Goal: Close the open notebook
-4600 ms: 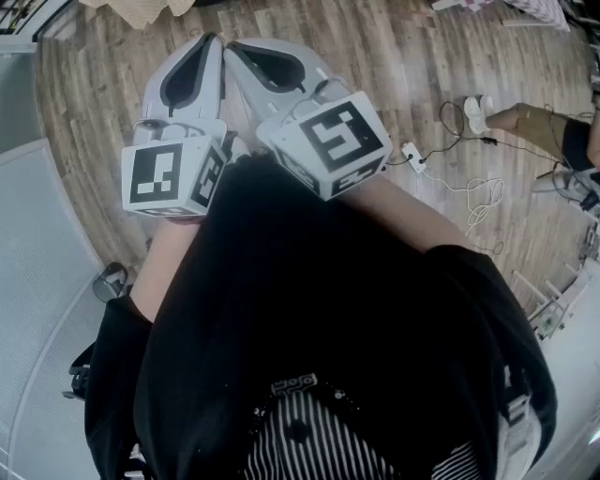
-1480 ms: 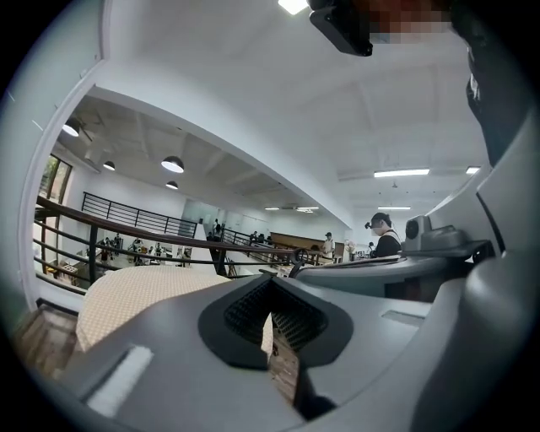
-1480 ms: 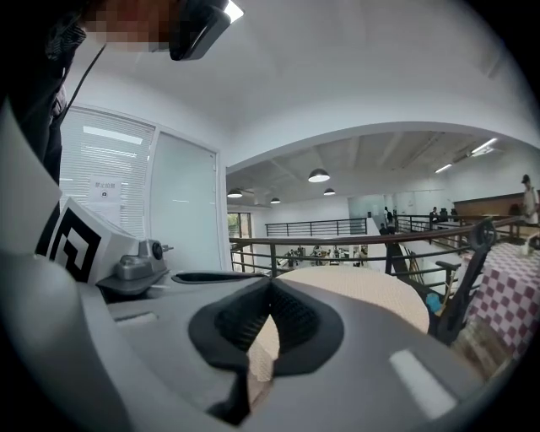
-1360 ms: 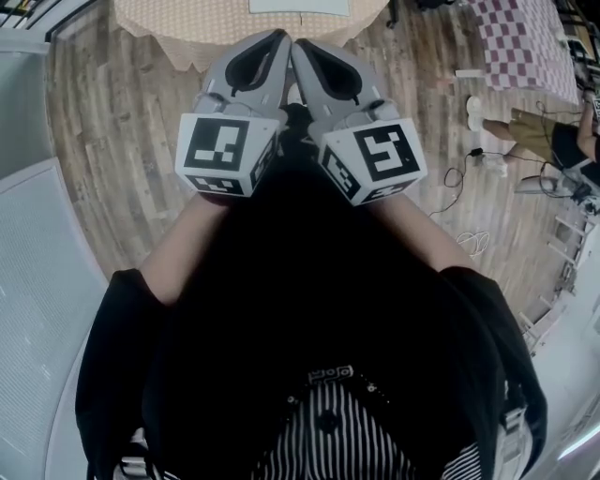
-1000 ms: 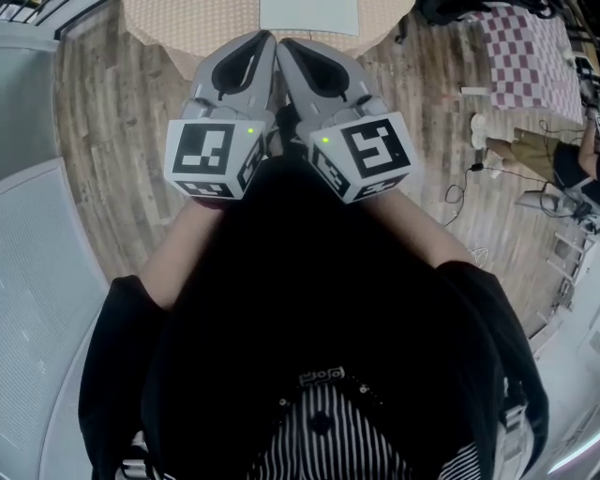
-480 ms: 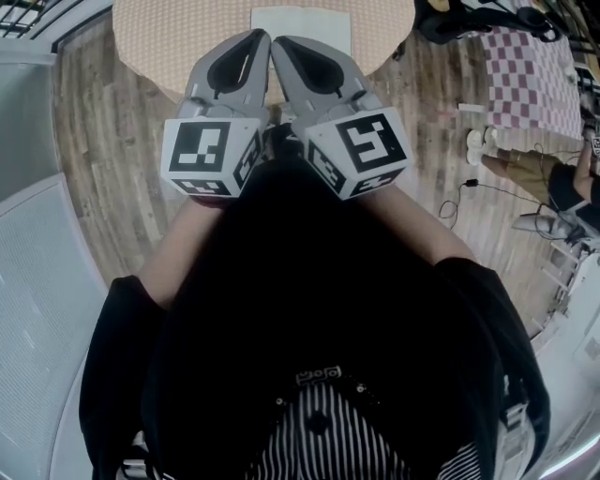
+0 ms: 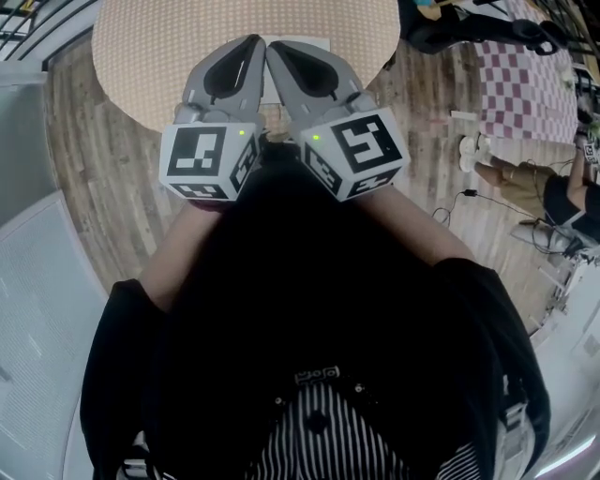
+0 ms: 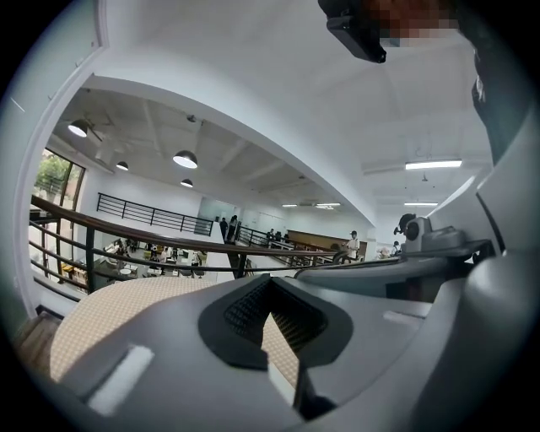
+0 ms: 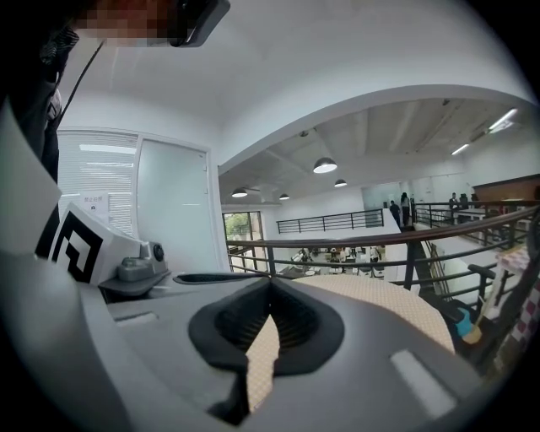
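Observation:
A white notebook (image 7: 317, 43) lies on a round table with a tan checked cloth (image 7: 141, 66) at the top of the head view. My two grippers hide most of it, so I cannot tell whether it lies open. The left gripper (image 7: 255, 39) and the right gripper (image 7: 274, 44) are held side by side in front of my chest, tips nearly touching over the table's near part. Both are shut and hold nothing. In the left gripper view the jaws (image 8: 270, 283) meet above the cloth (image 8: 110, 312). The right gripper (image 9: 270, 283) shows the same over the cloth (image 9: 396, 308).
Wooden floor (image 7: 103, 197) surrounds the table. A purple checked table (image 7: 525, 84) and a dark bag (image 7: 469, 28) stand at the upper right, with a seated person's legs (image 7: 553, 187) and cables beside them. A grey panel (image 7: 37, 309) runs along the left. A railing (image 8: 126, 228) lies beyond the table.
The round table and the notebook have slid down the head view toward me and now lie under the gripper tips. Both grippers stayed shut and side by side.

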Motion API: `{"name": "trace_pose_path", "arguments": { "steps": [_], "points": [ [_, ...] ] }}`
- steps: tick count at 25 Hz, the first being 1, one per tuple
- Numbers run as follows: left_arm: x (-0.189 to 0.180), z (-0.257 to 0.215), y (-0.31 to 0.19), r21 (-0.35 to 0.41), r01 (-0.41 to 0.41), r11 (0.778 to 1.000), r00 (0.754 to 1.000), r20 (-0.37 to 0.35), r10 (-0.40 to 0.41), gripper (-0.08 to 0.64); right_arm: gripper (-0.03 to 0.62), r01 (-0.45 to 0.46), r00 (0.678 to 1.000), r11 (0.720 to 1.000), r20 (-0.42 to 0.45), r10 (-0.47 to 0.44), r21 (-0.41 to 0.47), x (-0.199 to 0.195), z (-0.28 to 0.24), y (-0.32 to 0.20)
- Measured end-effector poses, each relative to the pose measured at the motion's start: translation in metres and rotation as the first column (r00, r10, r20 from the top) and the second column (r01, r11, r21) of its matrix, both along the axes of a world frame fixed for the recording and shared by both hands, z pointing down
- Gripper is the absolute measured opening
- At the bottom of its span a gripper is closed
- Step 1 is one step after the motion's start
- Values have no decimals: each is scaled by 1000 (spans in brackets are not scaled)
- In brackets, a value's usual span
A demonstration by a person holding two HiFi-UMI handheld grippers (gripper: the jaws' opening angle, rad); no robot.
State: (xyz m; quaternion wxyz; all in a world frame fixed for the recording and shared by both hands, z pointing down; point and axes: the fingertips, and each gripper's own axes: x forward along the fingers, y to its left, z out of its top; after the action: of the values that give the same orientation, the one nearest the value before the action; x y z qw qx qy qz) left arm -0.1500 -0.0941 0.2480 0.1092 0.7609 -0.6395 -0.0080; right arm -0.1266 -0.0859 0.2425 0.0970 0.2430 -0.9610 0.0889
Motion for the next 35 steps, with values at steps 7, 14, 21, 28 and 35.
{"name": "trace_pose_path", "arguments": {
  "steps": [7, 14, 21, 28, 35],
  "points": [
    [34, 13, -67, -20, -22, 1000, 1000, 14, 23, 0, 0, -13, 1000, 999, 14, 14, -35, 34, 14, -68],
    [36, 23, -91, -67, -20, 998, 999, 41, 23, 0, 0, 12, 999, 996, 38, -9, -85, 35, 26, -94],
    [45, 27, -99, -110, -36, 993, 998, 51, 42, 0, 0, 5, 999, 990, 49, 2, -138, 44, 30, -103],
    [53, 34, -116, -139, -90, 986, 995, 24, 94, 0, 0, -42, 998, 984, 41, 50, -171, 51, 37, -119],
    [50, 58, -126, -181, -152, 972, 988, -47, 146, 0, 0, -102, 995, 972, -12, 102, -211, 48, 59, -128]
  ]
}}
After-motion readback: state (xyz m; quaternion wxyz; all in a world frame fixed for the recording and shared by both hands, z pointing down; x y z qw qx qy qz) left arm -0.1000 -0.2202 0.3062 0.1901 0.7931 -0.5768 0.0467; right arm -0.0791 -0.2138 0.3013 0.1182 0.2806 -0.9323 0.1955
